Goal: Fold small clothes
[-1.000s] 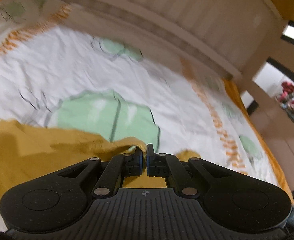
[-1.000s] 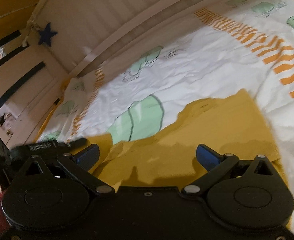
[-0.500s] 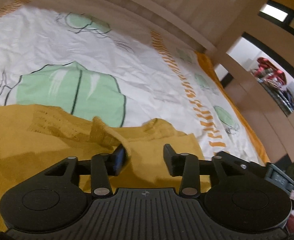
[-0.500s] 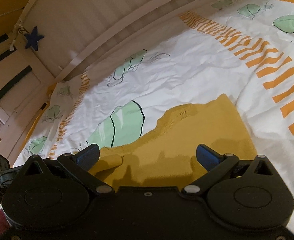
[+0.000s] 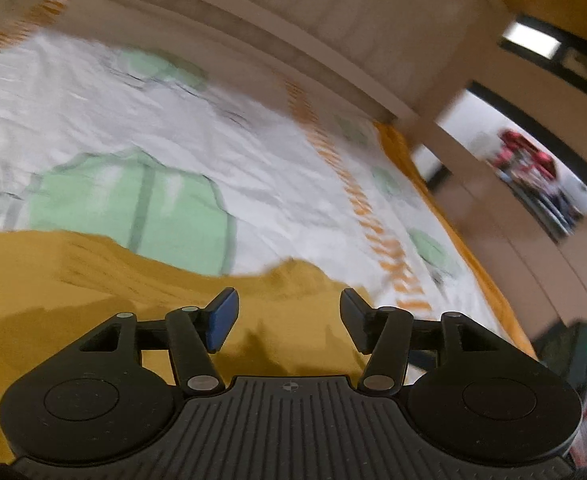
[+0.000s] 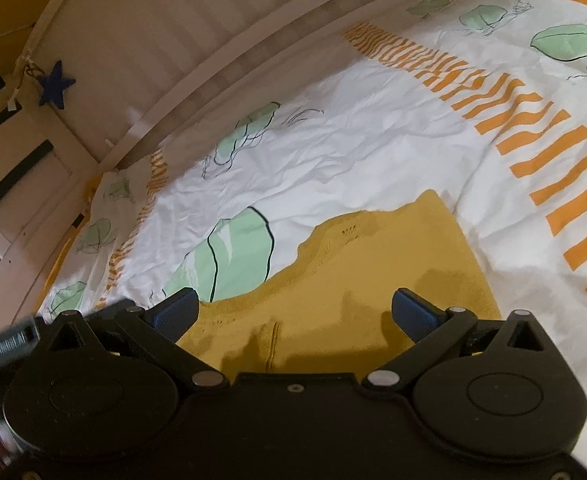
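With its jaws just having been opening and nothing between them, the left gripper (image 5: 285, 312) is hovering spread over the mustard garment (image 5: 73, 280) lying just ahead on the bed (image 5: 133, 120), while the right gripper (image 6: 293, 312) is hanging equally spread above the same cloth, so both should be lifting clear without snagging the fresh fold.

I'm over a bed with a white duvet (image 6: 373, 152), green leaves and orange stripes, slatted pale headboard (image 6: 181, 32) at the far side, blue star (image 6: 55, 85) hanging left

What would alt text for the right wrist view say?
A mustard-yellow garment lies flat on a white bedspread printed with green leaves and orange stripes. The right gripper, jaws open and empty, hovers just over it.
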{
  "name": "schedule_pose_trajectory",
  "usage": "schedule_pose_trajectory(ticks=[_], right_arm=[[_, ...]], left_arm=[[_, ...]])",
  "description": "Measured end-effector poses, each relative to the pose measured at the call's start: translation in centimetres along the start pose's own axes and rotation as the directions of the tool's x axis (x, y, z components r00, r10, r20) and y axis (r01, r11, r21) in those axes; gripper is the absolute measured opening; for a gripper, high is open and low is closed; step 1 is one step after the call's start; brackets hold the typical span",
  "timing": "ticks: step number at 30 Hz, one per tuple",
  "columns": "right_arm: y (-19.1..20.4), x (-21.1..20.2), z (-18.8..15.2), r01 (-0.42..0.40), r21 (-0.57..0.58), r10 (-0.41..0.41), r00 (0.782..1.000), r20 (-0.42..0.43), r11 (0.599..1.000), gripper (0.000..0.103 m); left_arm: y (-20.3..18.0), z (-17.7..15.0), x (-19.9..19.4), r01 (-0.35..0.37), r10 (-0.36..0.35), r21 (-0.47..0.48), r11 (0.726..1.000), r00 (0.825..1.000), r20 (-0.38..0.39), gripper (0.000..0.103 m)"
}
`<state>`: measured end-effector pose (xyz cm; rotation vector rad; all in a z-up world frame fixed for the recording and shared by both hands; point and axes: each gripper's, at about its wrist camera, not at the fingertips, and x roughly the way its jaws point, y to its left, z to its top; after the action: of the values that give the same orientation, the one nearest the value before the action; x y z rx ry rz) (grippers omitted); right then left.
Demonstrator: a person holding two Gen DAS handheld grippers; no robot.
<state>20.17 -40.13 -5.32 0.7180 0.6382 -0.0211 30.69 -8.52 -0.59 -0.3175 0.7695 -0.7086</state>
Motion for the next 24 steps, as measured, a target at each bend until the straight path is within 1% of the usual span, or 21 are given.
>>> schedule_pose_trajectory(ticks=[1, 2, 4, 5, 7, 8, 12, 15, 18, 19, 21, 23, 24], right_arm=[[0.1, 0.1, 0.0, -0.006, -0.007, 0.006, 1.000, -0.008, 1.000, 0.103], [0.2, 0.4, -0.1, -0.013, -0.016, 0.013, 1.000, -0.016, 1.000, 0.103], [0.4, 0.8, -0.2, -0.046, -0.043, 0.045, 0.999, -0.026, 0.998, 0.103], [0.6, 1.1, -0.4, -0.065, -0.064, 0.063, 0.997, -0.037, 0.996, 0.103], [1.1, 1.8, -0.7, -0.079, -0.100, 0.074, 0.995, -0.060, 0.992, 0.103], [1.4, 2.2, -1.0, -0.084, -0.122, 0.075, 0.994, -0.074, 0.989, 0.103], [2.4, 3.4, -2.4, -0.109, -0.180, 0.086, 0.988, -0.132, 0.978, 0.103], [3.0, 3.9, -3.3, -0.138, -0.205, 0.103, 0.980, -0.170, 0.969, 0.103], [3.7, 4.5, -3.7, -0.163, -0.219, 0.122, 0.975, -0.188, 0.962, 0.103], [3.9, 4.7, -3.9, -0.177, -0.217, 0.135, 0.972, -0.194, 0.960, 0.103], [4.0, 5.5, -4.1, -0.204, -0.199, 0.159, 0.962, -0.221, 0.959, 0.103], [3.7, 6.5, -4.6, -0.231, -0.153, 0.186, 0.947, -0.262, 0.961, 0.103], [3.3, 6.8, -4.9, -0.234, -0.124, 0.195, 0.943, -0.269, 0.964, 0.103]], left_arm=[[0.2, 0.3, -0.5, -0.043, 0.043, -0.005, 0.999, 0.999, 0.010, 0.055], [0.5, 0.6, -1.1, -0.100, 0.100, -0.003, 0.995, 0.995, 0.020, 0.055], [0.9, 0.9, -2.4, -0.181, 0.181, 0.013, 0.983, 0.983, 0.045, 0.057], [1.0, 1.0, -2.9, -0.225, 0.223, 0.024, 0.974, 0.974, 0.046, 0.059], [1.5, 1.1, -3.9, -0.310, 0.308, 0.034, 0.950, 0.950, 0.040, 0.059], [1.9, 1.2, -4.4, -0.334, 0.333, 0.029, 0.942, 0.942, 0.042, 0.059], [4.5, 1.1, -5.8, -0.387, 0.387, -0.028, 0.922, 0.922, 0.027, 0.059], [6.4, 1.1, -6.5, -0.442, 0.445, -0.078, 0.893, 0.895, 0.022, 0.059], [8.1, 1.1, -7.3, -0.487, 0.491, -0.095, 0.868, 0.871, 0.029, 0.059], [8.7, 1.1, -7.3, -0.492, 0.497, -0.106, 0.864, 0.868, 0.026, 0.059], [9.6, 1.3, -7.3, -0.485, 0.491, -0.128, 0.865, 0.871, 0.012, 0.059], [10.3, 1.4, -7.2, -0.489, 0.495, -0.138, 0.861, 0.869, 0.003, 0.059], [10.5, 1.6, -7.1, -0.492, 0.497, -0.140, 0.860, 0.868, 0.002, 0.059]])
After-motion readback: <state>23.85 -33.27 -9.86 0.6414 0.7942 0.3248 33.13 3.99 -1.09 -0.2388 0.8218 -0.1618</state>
